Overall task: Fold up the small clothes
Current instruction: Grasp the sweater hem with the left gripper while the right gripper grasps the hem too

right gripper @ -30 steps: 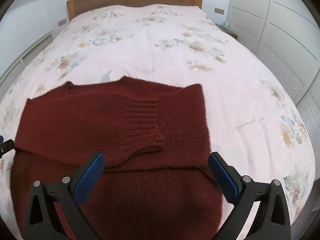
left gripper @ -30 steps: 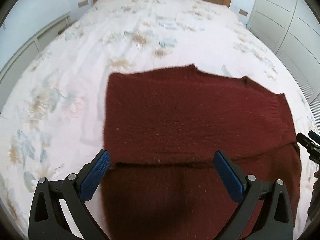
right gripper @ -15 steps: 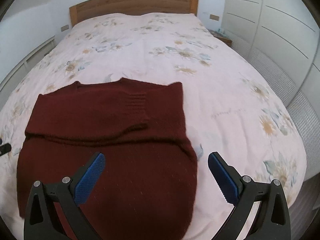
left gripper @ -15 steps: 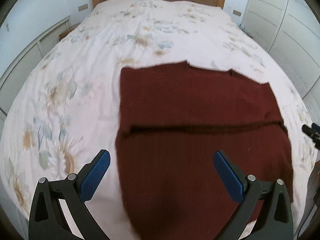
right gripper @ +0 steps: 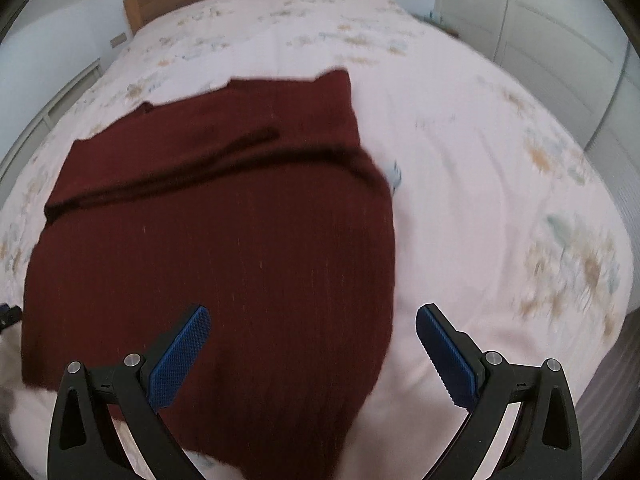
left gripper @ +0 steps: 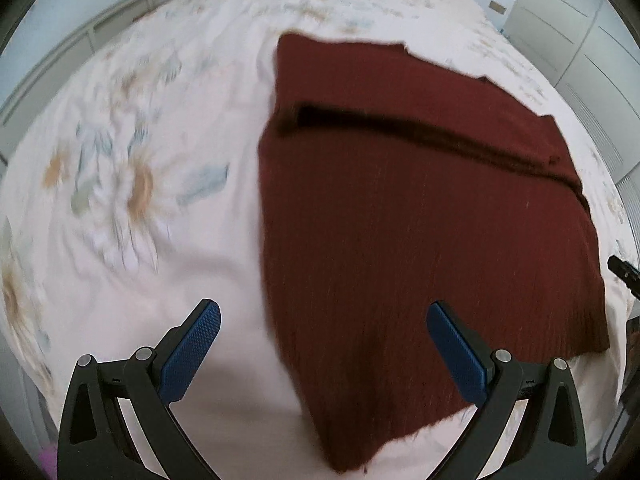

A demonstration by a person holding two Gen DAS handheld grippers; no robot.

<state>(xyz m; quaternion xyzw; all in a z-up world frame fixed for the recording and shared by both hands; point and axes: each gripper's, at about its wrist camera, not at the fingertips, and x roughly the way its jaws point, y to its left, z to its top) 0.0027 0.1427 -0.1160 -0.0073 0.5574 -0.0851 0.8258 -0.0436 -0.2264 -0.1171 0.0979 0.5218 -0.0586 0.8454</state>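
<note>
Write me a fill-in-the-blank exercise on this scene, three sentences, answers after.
1. The dark red sweater lies on a floral ____.
2. The jaws of the left gripper and the right gripper both stand ____, holding nothing.
3. Across the sweater runs a dark ____ where one layer lies over another.

Answers: bedspread; open; fold
</note>
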